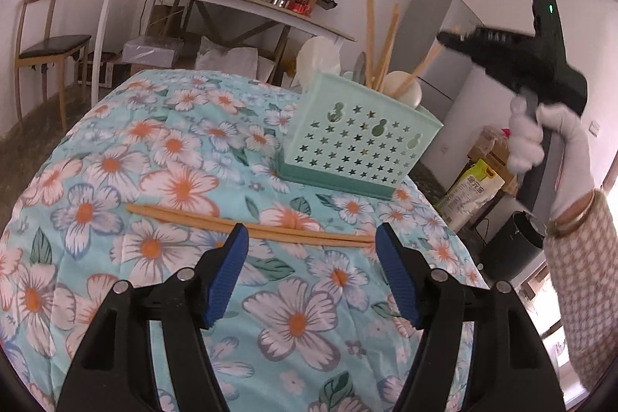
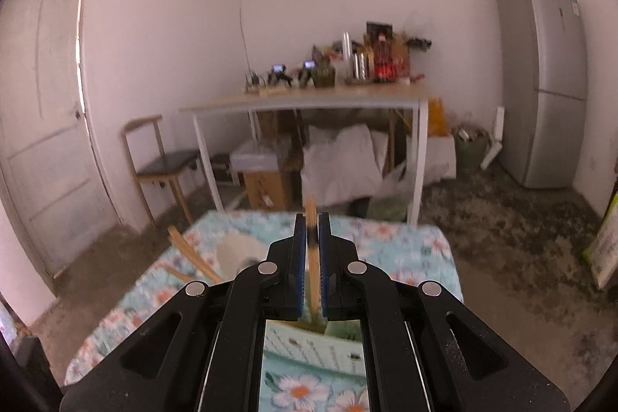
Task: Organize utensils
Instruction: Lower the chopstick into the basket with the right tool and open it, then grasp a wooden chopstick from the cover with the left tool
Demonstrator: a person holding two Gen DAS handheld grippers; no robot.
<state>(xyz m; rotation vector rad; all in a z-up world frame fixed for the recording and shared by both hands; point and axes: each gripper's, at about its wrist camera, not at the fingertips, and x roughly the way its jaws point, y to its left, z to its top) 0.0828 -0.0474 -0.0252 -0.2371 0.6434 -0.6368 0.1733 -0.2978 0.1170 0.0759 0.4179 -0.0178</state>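
The quilted cloth point(image 1: 162, 157) is turquoise, printed with white, orange-centred flowers and dark green leaves. On it stands a mint-green plastic holder point(image 1: 359, 141) pierced with star-shaped holes, its base a darker teal. Near that holder lie tan wooden chopsticks point(image 1: 247, 226). The left gripper point(image 1: 311, 250) is black with blue ribbed pads point(image 1: 228, 269).

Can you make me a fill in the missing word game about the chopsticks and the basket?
1. The left gripper is ____, with nothing between its fingers.
2. The right gripper is shut on a ____.
3. A pair of chopsticks lies flat on the flowery ____.
4. The green basket has little ____-shaped holes.

Missing words: open; chopstick; tablecloth; star
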